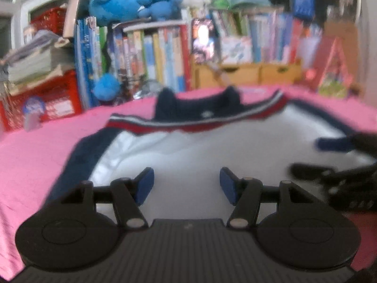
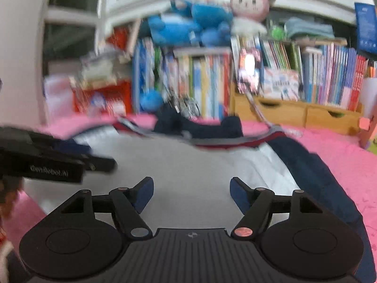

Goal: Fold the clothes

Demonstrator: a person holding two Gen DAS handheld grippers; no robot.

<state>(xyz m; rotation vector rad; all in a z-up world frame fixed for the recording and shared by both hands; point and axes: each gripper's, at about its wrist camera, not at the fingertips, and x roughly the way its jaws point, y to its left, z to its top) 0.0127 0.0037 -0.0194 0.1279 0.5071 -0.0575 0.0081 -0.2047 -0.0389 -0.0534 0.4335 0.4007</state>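
A white garment (image 1: 188, 151) with navy side bands and a red, white and navy striped edge lies flat on the pink cloth (image 1: 35, 146). A navy piece (image 1: 195, 108) rests across its far end. My left gripper (image 1: 186, 184) hovers open over the near white part, nothing between its blue pads. In the right wrist view the same garment (image 2: 188, 165) spreads ahead, and my right gripper (image 2: 192, 193) is open above it, holding nothing. Each gripper shows in the other's view: the right gripper (image 1: 329, 160) at the right edge, the left gripper (image 2: 70, 162) at the left edge.
A crowded bookshelf (image 1: 165, 54) stands behind the table, with blue plush toys (image 1: 132, 0) on top and wooden drawers (image 1: 247, 73). A red crate (image 1: 47, 99) sits at the back left. The pink bunny plush (image 2: 249, 4) sits above the books.
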